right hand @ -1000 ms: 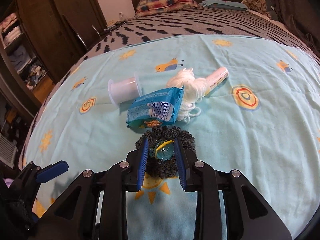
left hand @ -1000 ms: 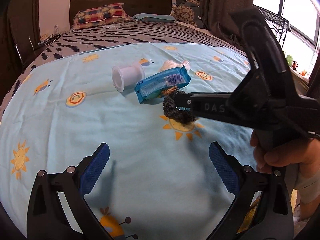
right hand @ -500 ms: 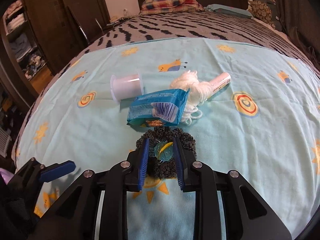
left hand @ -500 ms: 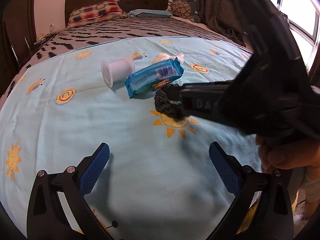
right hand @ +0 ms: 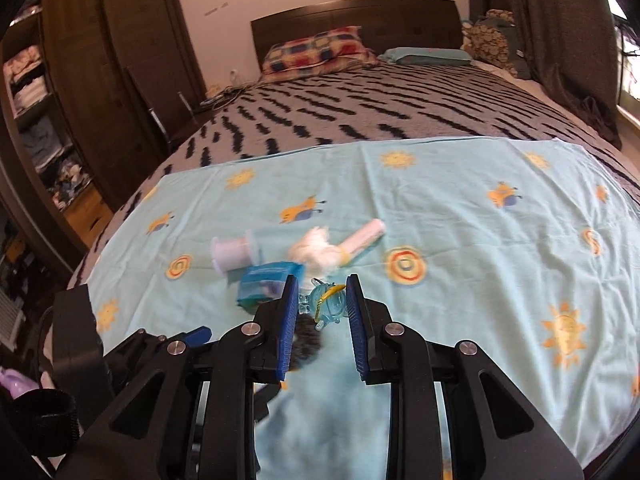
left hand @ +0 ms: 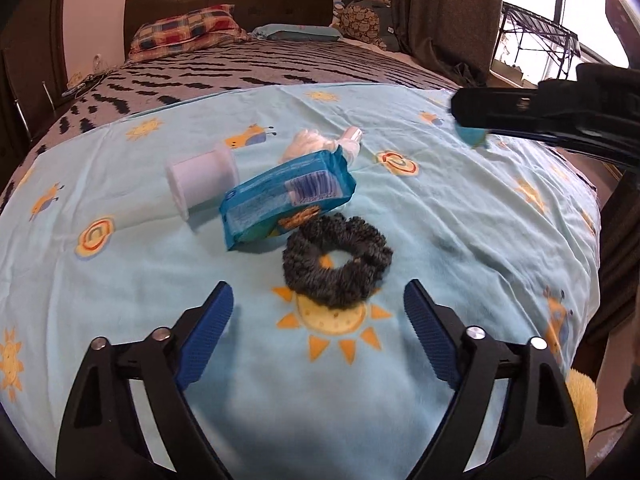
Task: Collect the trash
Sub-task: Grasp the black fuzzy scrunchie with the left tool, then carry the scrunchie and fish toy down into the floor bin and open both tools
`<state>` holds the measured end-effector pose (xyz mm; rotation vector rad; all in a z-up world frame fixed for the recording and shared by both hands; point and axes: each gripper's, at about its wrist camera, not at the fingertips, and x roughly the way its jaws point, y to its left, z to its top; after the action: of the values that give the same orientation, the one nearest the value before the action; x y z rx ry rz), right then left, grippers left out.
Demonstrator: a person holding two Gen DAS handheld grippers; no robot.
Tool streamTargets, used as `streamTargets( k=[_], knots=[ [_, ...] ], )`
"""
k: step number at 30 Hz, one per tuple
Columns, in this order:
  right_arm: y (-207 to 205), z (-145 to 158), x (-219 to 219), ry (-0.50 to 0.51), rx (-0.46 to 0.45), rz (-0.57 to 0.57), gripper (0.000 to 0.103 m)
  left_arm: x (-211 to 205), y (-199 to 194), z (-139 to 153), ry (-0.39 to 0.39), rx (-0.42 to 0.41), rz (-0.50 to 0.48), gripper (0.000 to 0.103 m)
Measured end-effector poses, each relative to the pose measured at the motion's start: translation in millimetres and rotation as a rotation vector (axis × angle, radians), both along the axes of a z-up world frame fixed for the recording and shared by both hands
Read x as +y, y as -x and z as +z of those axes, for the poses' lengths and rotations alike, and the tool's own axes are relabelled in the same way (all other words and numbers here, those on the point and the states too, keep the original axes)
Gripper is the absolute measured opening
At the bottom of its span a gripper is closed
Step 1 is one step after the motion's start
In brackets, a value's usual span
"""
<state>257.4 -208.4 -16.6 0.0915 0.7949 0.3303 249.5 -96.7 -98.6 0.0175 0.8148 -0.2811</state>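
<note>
My right gripper (right hand: 322, 304) is shut on a small crumpled teal-and-yellow wrapper (right hand: 326, 303) and holds it high above the bed; it shows at the upper right of the left wrist view (left hand: 472, 136). My left gripper (left hand: 318, 320) is open and empty, low over the sheet just in front of a dark knitted ring (left hand: 338, 266). Behind the ring lie a blue wipes packet (left hand: 286, 200), a white spool (left hand: 202, 182), a white wad (left hand: 306, 144) and a small white tube (left hand: 352, 140).
The items lie on a light blue sheet with sun prints (left hand: 440, 216) spread over a striped bedspread (right hand: 360, 104). Pillows (right hand: 320, 50) sit by the headboard. A wardrobe (right hand: 100, 80) stands left of the bed; curtains (left hand: 452, 16) and a window are on the right.
My right gripper has lifted the teal wrapper off the dark ring and risen up and to the right. The ring stays on the sheet. My left gripper has moved closer to it.
</note>
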Motion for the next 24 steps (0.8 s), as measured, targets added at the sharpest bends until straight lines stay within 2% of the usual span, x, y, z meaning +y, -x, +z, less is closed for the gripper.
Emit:
streamTargets(
  k=[2, 6, 8, 13, 16, 24],
  knots=[
    [-1, 0, -8, -0.005, 0.000, -0.009, 0.026, -8, -9, -5, -0.012, 0.016, -0.017, 0.065],
    [2, -1, -17, -0.005, -0.006, -0.018, 0.026, -21, -21, -11, -0.058, 0.028, -0.032, 0.046],
    [4, -3, -19, -0.004, -0.007, -0.019, 0.026, -22, -21, -9, -0.050, 0.025, -0.040, 0.023],
    [12, -8, -23, -0.022, -0.007, -0.013, 0.026, -18, -3, -2, -0.052, -0.003, -0.052, 0.016],
    [23, -11, -22, -0.031, -0.013, 0.002, 0.026, -6, 14, 4, -0.006, -0.009, -0.047, 0.016],
    [78, -15, -18, -0.022, -0.061, 0.053, 0.026, 19, 90, 12, -0.017, -0.057, -0.074, 0.016]
  ],
)
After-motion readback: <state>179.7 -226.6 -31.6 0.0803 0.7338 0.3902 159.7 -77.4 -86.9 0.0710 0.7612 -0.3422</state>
